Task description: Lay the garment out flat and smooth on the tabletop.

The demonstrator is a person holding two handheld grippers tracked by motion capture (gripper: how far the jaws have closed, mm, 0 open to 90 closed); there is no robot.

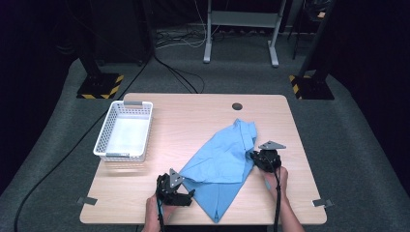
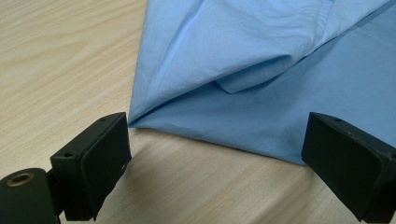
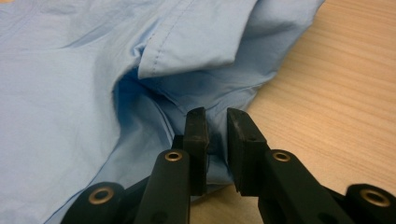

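Blue shirt (image 1: 223,162) lies diagonally, collar toward the counter's (image 1: 193,116) far edge; left gripper (image 1: 180,194) wide beside it, right gripper (image 1: 263,159) pinching its edge, buttons hidden

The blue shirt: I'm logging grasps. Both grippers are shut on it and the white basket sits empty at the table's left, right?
Not quite: only the right gripper pinches the blue shirt. The left gripper view shows the left gripper open beside the hem. The white basket is empty.

I can't tell whether my right gripper (image 3: 217,140) actually pinches the blue shirt (image 3: 70,93): the cloth between its near-closed jaws is shadowed. The shirt runs past the frame's top.
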